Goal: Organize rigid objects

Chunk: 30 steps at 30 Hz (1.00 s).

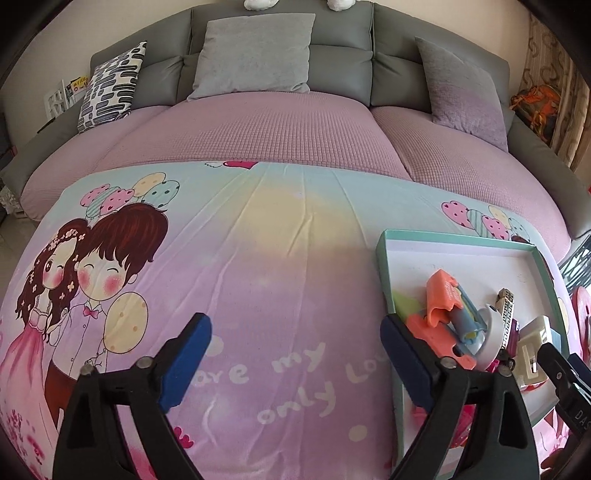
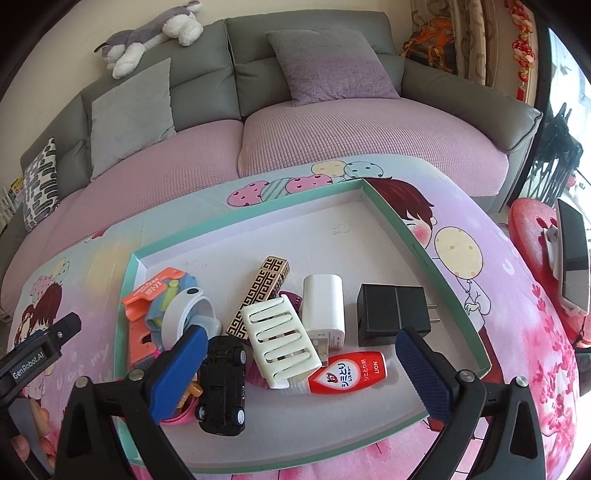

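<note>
A shallow box with a teal rim [image 2: 388, 206] [image 1: 384, 266] lies on the cartoon-print sheet and holds several rigid objects. In it are a black charger [image 2: 391, 314], a white charger [image 2: 323, 306], a cream slotted soap dish [image 2: 280, 339], a red LION bottle [image 2: 347, 373], a gold patterned box [image 2: 258, 295], a black toy car [image 2: 223, 384], a white ring-shaped piece [image 2: 184, 314] and an orange tool [image 2: 151, 295] [image 1: 441, 299]. My right gripper [image 2: 299, 373] is open above the box's near end, nothing between its pads. My left gripper [image 1: 295, 362] is open over bare sheet left of the box.
The sheet [image 1: 258, 258] covers a table in front of a grey sofa [image 1: 332, 66] with a pink seat cover and several cushions. A plush dog [image 2: 155, 33] lies on the sofa back. A red stool [image 2: 532, 221] with a flat device stands at the right.
</note>
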Available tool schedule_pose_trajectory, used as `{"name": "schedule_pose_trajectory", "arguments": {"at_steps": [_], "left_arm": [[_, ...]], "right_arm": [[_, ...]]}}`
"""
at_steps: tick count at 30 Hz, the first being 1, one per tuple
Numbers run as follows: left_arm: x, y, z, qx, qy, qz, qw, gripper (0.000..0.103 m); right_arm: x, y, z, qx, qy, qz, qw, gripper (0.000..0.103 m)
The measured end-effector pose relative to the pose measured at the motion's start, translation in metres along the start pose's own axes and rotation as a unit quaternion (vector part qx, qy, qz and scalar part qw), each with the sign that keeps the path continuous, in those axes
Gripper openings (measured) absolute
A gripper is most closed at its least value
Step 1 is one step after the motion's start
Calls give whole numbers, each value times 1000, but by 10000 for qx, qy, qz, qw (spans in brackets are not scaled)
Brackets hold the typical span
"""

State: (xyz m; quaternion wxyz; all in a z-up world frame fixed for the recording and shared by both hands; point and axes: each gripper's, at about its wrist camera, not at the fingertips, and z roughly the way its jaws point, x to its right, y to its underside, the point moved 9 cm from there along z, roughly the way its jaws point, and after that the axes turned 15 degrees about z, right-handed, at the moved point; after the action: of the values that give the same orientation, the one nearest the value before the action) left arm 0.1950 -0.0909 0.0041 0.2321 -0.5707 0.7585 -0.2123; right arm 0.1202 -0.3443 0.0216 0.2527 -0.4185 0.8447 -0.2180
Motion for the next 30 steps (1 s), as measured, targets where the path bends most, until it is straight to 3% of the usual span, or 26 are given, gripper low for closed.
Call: {"name": "schedule_pose_trajectory", "arguments": {"at_steps": [11, 23, 30], "left_arm": [[7, 6, 1, -19, 205, -38, 9998, 101], [27, 23, -19, 83, 1011, -309, 9944, 101], [29, 51, -31, 29, 884, -206, 9959, 101]], "right_arm": [[-8, 5, 0, 6, 11, -123, 9999, 103], [-19, 22, -11, -20, 74, -461, 9989, 103], [-18, 36, -20, -79, 114, -536, 9985, 103]]}}
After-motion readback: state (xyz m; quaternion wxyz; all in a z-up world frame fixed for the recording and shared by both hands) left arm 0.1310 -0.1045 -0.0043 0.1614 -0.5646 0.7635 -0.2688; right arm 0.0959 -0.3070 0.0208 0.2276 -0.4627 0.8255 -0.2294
